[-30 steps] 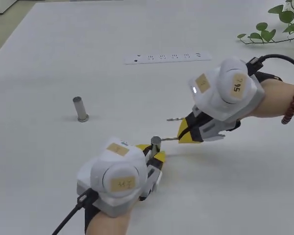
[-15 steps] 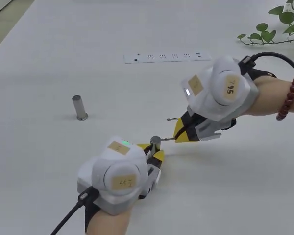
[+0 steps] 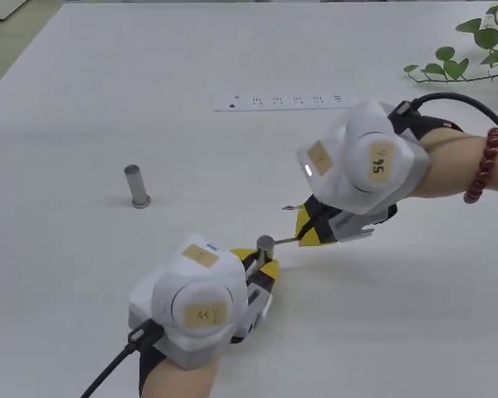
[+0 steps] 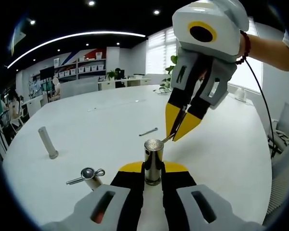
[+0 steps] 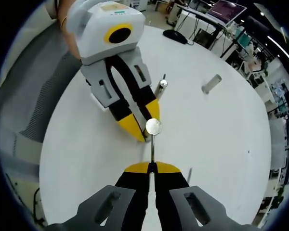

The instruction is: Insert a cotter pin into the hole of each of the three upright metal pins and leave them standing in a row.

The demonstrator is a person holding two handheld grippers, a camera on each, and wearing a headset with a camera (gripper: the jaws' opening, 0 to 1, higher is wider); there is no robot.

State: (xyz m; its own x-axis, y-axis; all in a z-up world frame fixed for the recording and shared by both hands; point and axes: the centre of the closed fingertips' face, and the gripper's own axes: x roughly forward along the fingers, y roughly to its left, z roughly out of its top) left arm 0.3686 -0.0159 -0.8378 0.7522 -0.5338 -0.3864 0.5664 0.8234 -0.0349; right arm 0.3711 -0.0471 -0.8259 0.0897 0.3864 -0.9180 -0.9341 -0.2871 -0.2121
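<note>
**A:** Where does the work sit?

**B:** The left gripper [image 3: 259,259] has its fingers clamped on the lower part of the held metal pin [image 3: 265,247], which stands upright on the desk [image 3: 382,332]. The right gripper [image 3: 305,235] has its fingers pressed together on a cotter pin [image 4: 168,138].

**A:** How does that one lie?

**B:** Its long axis is roughly level, crosswise to the held metal pin. Its free tip points at that pin just under the top. The right fingers are just beside the held metal pin, on the side away from the left gripper. The tip meets the pin's side, but I can't tell whether it has entered the hole.

**A:** So what does the next move need?

**B:** I'd judge a short, straight push along the cotter pin's own line from the right gripper, while the left gripper holds steady. The hole's facing is hidden, so a small twist may be needed.

**A:** Is there room?

**B:** Plenty. A spare cotter pin [image 4: 148,131] lies flat on the desk beyond the held metal pin, near the right fingers. The finished metal pin [image 4: 90,175], which seems to carry a cotter pin already, stands near the held one. The bare metal pin [image 3: 135,184] is well apart from it. The desk edges are far from the held metal pin.
</note>
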